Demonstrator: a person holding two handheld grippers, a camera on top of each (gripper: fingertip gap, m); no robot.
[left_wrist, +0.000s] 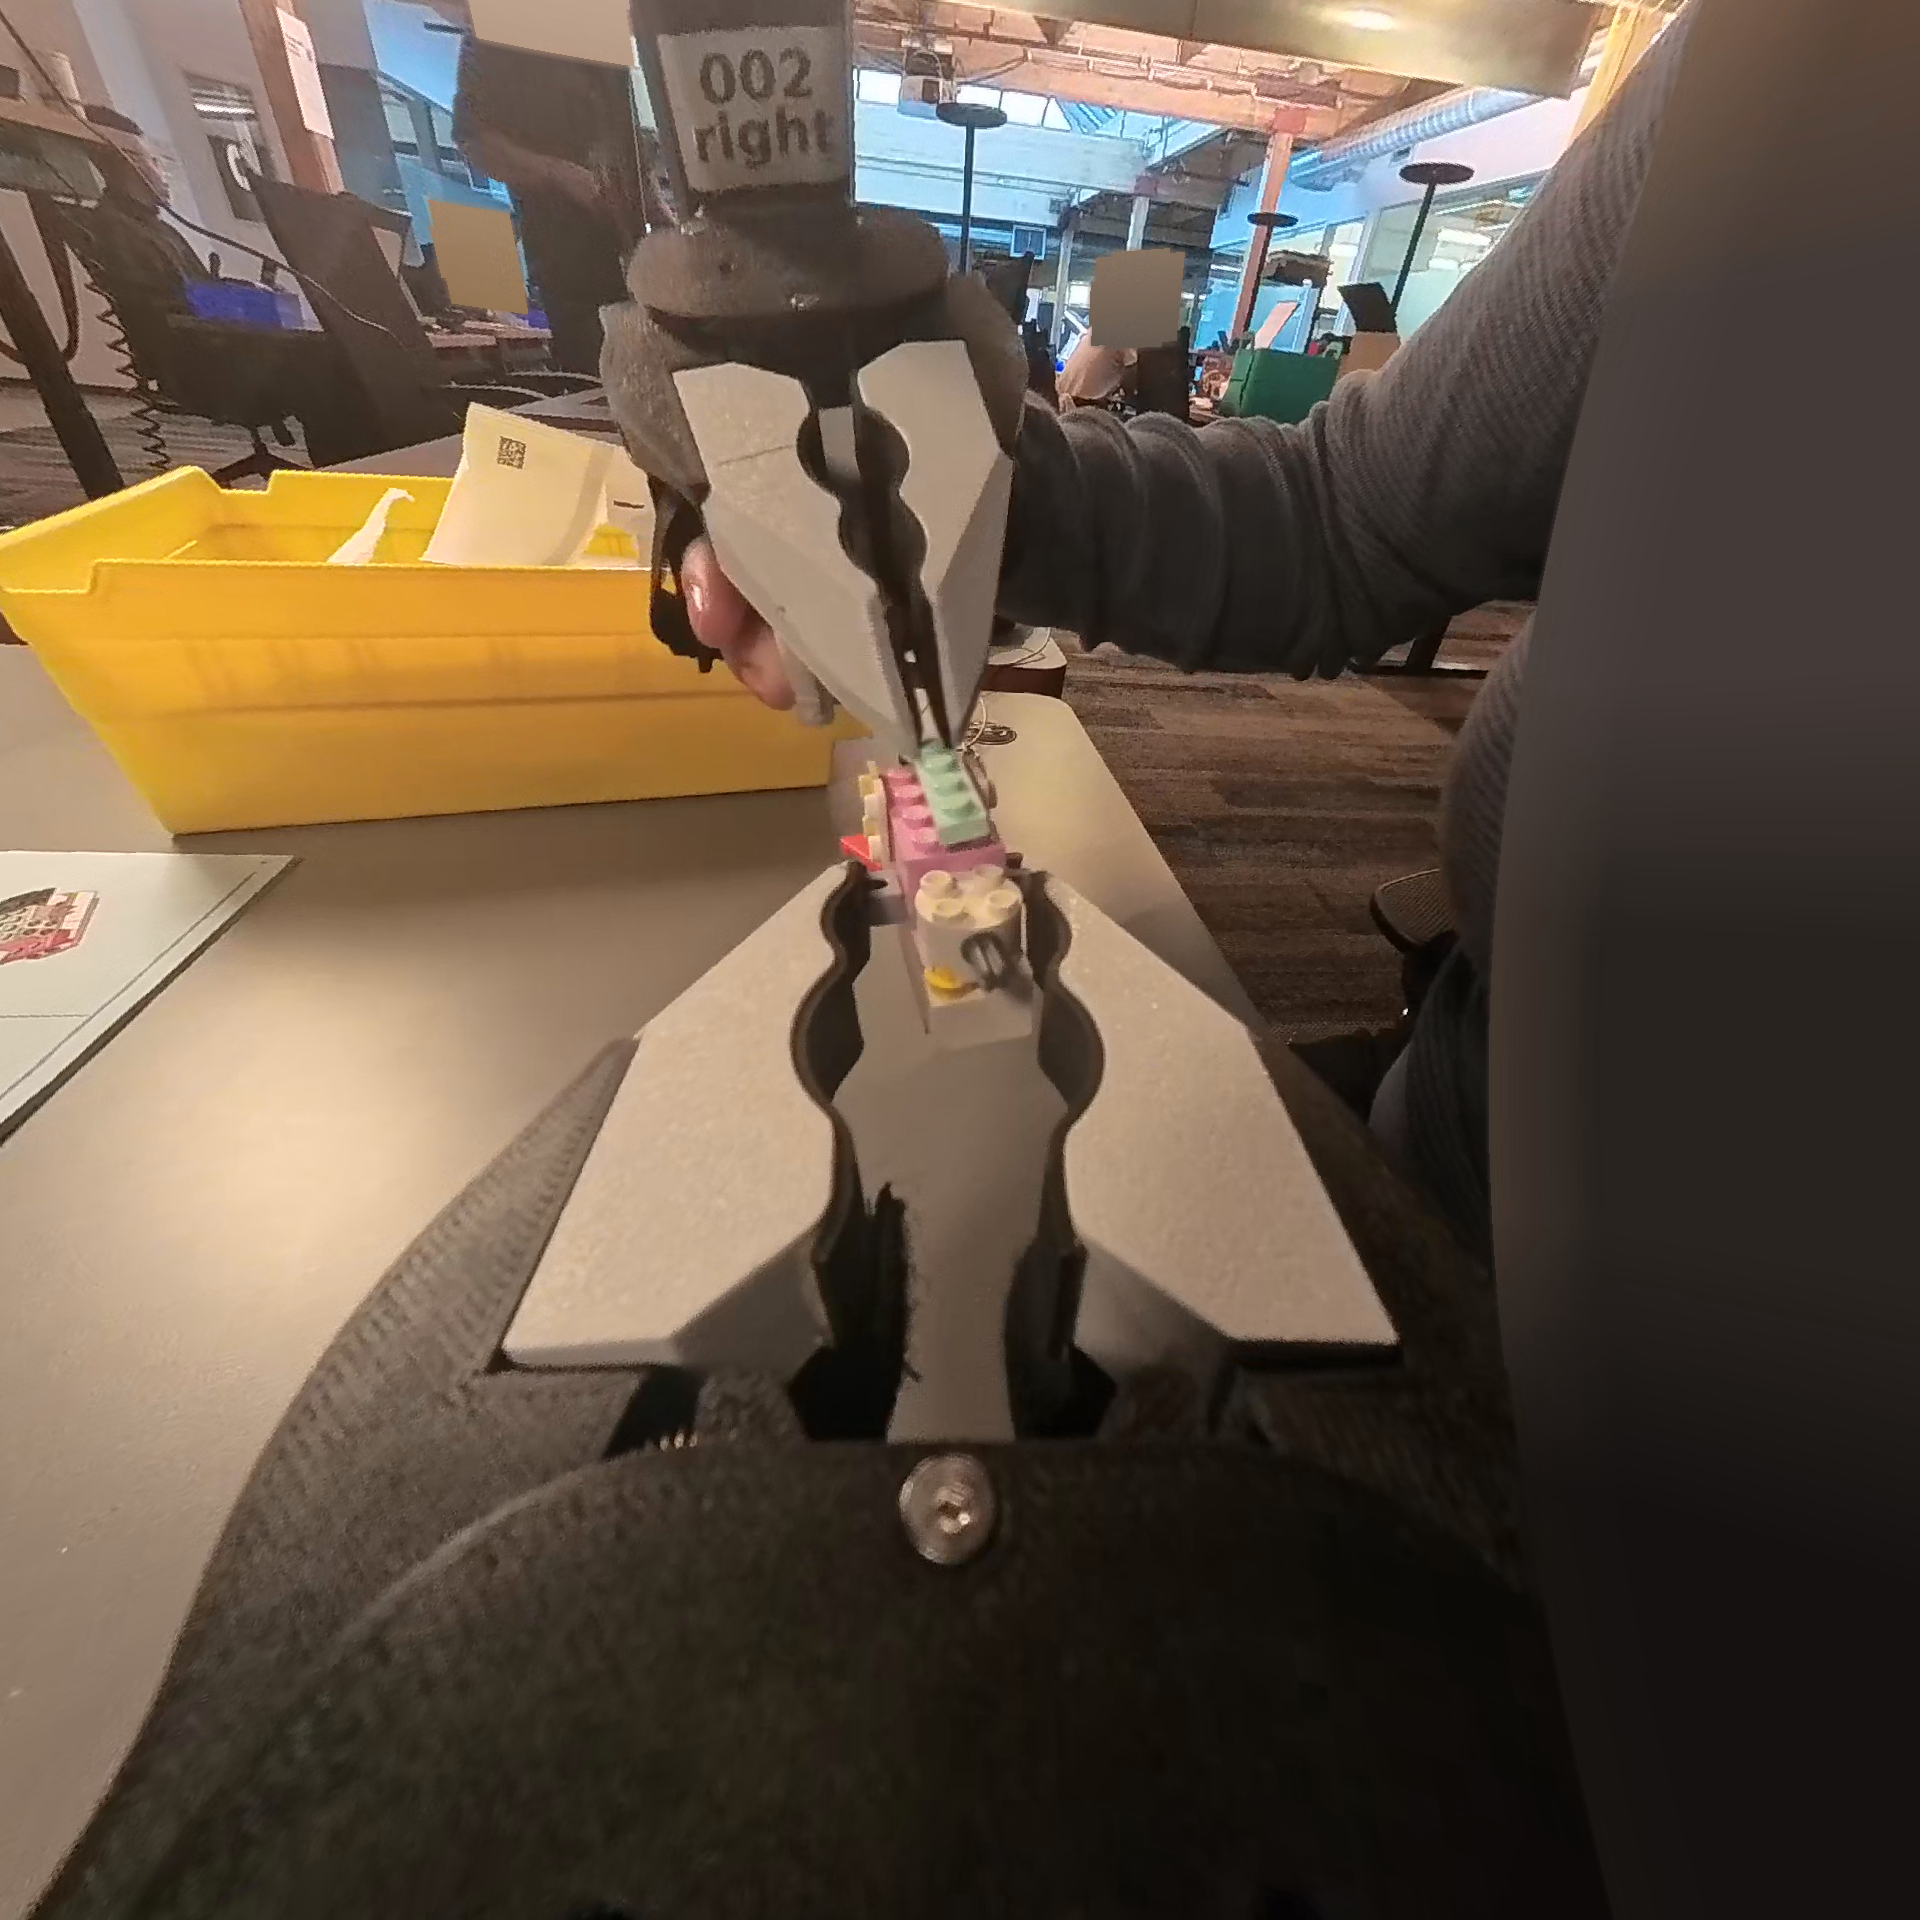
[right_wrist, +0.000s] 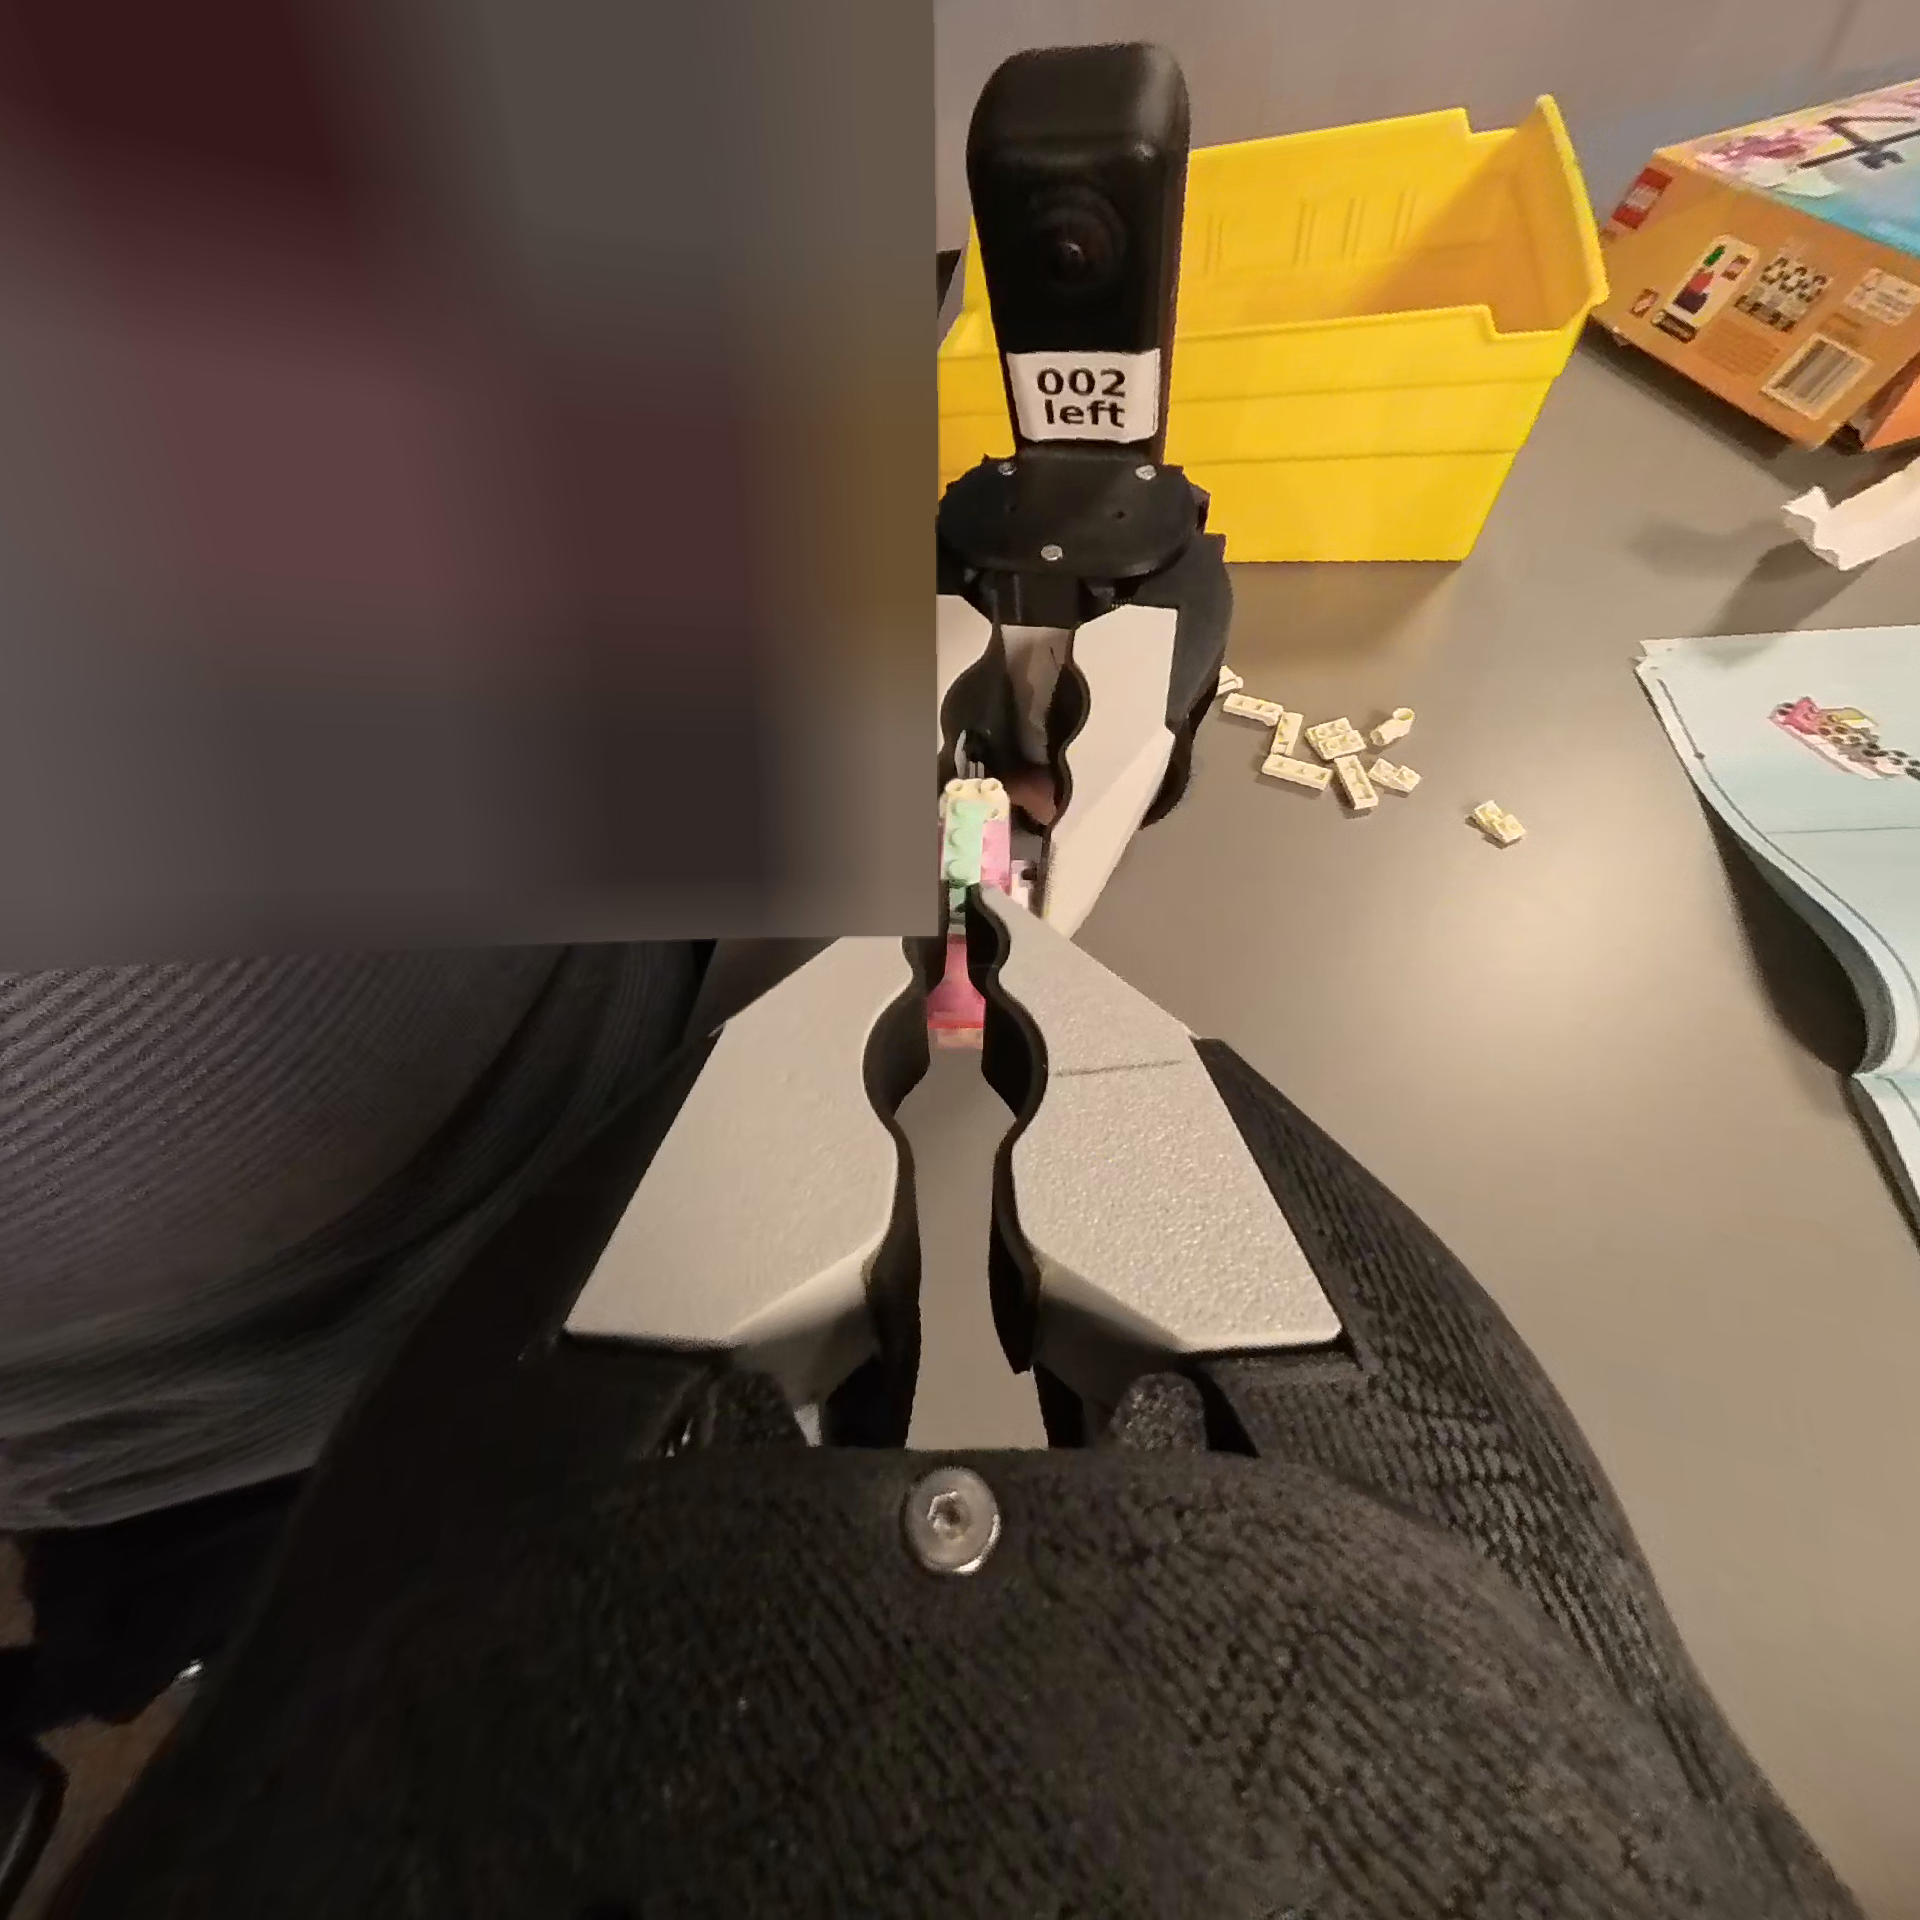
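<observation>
My left gripper (left_wrist: 956, 894) is shut on a small brick assembly and holds it above the grey table (left_wrist: 416, 1039). The assembly has a white round brick (left_wrist: 966, 920) between my pads, a pink brick (left_wrist: 925, 847) beyond it and a mint green plate (left_wrist: 951, 800) on top. My right gripper (left_wrist: 928, 732) comes down from above with its tips shut and touches the far end of the mint plate. In the right wrist view my right gripper (right_wrist: 961, 920) is shut over the mint plate (right_wrist: 964, 836). A blurred patch hides part of the left gripper's fingers (right_wrist: 1112, 790).
A yellow bin (left_wrist: 416, 665) stands behind the assembly and also shows in the right wrist view (right_wrist: 1351, 436). Several loose white pieces (right_wrist: 1330, 753) lie on the table. There are an open booklet (right_wrist: 1818, 810), a cardboard box (right_wrist: 1766, 281) and a person's grey sleeve (left_wrist: 1299, 499). Only a small space, under 4 cm, lies between the two pairs of fingers.
</observation>
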